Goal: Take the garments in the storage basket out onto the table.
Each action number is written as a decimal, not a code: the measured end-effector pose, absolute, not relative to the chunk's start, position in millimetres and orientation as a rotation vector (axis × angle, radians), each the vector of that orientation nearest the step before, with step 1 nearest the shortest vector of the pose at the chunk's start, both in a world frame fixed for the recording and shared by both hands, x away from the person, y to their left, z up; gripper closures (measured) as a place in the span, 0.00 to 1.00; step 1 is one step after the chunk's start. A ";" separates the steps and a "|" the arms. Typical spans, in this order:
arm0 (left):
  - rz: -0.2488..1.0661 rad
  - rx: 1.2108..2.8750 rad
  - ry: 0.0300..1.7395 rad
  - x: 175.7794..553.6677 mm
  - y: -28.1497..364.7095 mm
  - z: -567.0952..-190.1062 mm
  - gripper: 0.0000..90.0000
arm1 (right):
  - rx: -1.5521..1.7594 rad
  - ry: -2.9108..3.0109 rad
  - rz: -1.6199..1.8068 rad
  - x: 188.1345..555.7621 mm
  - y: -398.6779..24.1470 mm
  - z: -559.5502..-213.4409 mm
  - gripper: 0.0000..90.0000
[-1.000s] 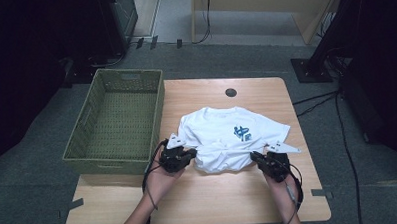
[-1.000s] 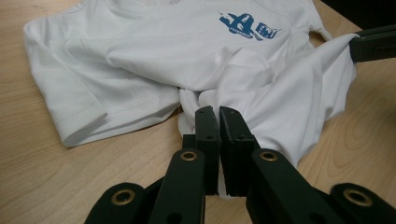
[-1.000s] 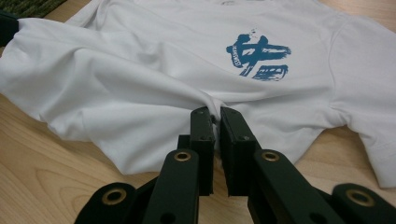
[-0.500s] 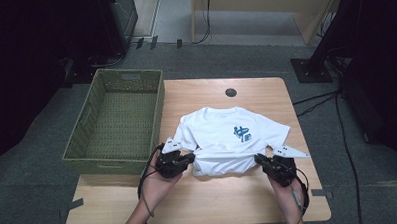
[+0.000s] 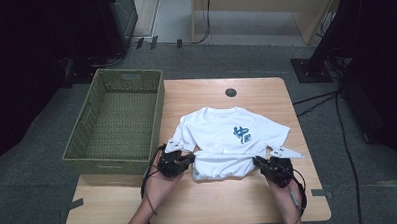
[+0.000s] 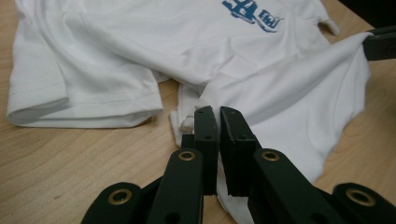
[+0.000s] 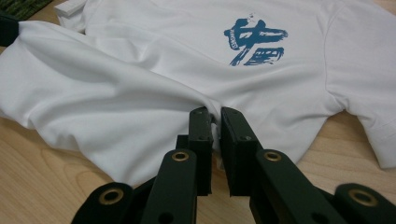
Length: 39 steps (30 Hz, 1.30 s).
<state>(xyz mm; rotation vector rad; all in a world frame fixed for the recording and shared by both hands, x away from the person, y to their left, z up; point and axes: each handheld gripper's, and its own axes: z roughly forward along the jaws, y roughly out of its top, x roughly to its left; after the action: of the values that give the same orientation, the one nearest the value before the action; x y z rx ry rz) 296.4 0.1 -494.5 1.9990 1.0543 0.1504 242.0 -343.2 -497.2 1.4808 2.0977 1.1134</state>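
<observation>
The white T-shirt [image 5: 232, 141], lying on the table [image 5: 215, 206] beside the green basket [image 5: 111, 120], is pinched at its near hem by the left gripper [image 6: 214, 114] and right gripper [image 7: 210, 114], both clamped on cloth; uneven pulling could skew the fold or slip the hem free.

My white T-shirt [image 7: 261, 79] carries a blue brush-style character logo [image 7: 254, 42]; the small lettering beside it is unreadable.

On my table [image 5: 249, 200]: one white T-shirt [image 5: 222, 136] with one blue print [image 5: 243, 134], one green woven basket [image 5: 117, 120], and two black grippers, my left gripper [image 5: 181, 162] and my right gripper [image 5: 268, 165].
</observation>
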 end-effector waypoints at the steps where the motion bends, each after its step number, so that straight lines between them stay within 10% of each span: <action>1: 0.150 2.003 1.058 298.2 -0.6 -495.9 0.96 | 1.481 2.098 1.107 243.5 -343.2 -498.5 0.93; 39: 0.242 2.000 1.123 335.0 -19.8 -502.4 0.43 | 1.474 2.107 1.068 283.8 -347.0 -511.0 0.50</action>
<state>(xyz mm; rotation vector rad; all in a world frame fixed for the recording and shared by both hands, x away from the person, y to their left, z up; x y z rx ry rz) 335.0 -19.8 -502.4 1.9999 1.1234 0.2416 283.8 -347.0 -511.0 1.4739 2.1067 1.0675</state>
